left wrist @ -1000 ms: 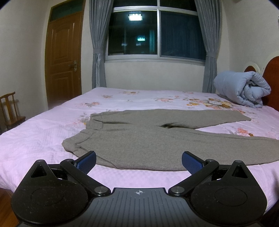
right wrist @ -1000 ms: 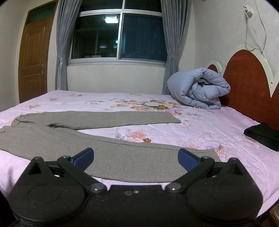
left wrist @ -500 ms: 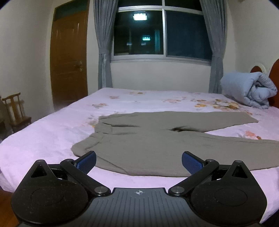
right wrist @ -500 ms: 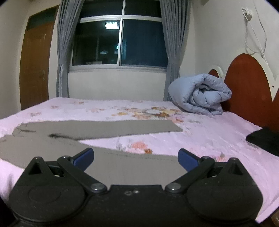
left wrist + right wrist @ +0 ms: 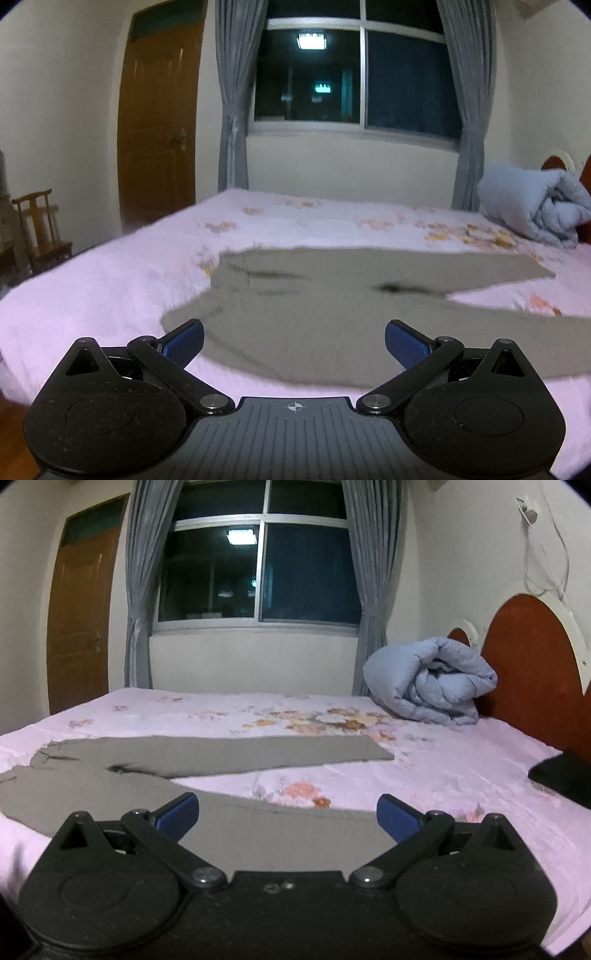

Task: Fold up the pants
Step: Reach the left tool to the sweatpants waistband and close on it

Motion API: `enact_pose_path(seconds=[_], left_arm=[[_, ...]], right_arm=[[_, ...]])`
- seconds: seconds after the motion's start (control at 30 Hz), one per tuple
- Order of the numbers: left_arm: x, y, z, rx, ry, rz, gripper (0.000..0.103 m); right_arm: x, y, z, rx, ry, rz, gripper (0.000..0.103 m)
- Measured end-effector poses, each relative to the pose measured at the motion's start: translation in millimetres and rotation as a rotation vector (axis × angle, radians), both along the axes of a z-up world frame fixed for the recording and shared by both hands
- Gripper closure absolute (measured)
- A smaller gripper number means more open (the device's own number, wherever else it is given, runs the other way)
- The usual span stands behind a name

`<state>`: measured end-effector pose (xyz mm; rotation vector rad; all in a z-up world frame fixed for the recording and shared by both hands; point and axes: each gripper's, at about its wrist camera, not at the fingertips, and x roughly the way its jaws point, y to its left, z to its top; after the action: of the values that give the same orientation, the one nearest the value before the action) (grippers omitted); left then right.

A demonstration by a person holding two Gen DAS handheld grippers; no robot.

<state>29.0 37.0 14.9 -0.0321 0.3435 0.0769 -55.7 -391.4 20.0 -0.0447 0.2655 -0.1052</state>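
Note:
Grey pants (image 5: 314, 310) lie flat on the pink floral bed (image 5: 92, 288), waist to the left, two legs spread to the right. My left gripper (image 5: 294, 341) is open and empty, low over the near edge of the pants by the waist. In the right wrist view the pants (image 5: 236, 753) show both legs, the near leg running under my right gripper (image 5: 287, 814), which is open and empty just above that leg near its hem.
A rolled blue duvet (image 5: 428, 681) sits at the headboard (image 5: 535, 672). A black garment (image 5: 565, 775) lies at the bed's right edge. A wooden chair (image 5: 40, 229) and a door (image 5: 159, 133) stand left of the bed. A curtained window (image 5: 354, 77) is behind.
Both grippers have dropped lower toward the bed and the pants. The left view has shifted so the pants sit further right. Both stay open.

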Motion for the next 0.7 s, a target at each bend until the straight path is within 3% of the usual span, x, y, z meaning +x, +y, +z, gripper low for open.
enact_pose_path(seconds=[0.2, 0.33, 0.7], left_arm=[[78, 41, 30, -0.011, 0.012, 0.008, 0.000], [140, 68, 29, 0.045, 0.092, 0.063, 0.000], [309, 123, -14, 0.025, 0.227, 0.120, 0.000]], right_arm=[[59, 14, 40, -0.021, -0.024, 0.101, 0.006], [114, 24, 58, -0.016, -0.034, 0.142, 0.006], [255, 62, 28, -0.042, 0.108, 0.198, 0.006]])
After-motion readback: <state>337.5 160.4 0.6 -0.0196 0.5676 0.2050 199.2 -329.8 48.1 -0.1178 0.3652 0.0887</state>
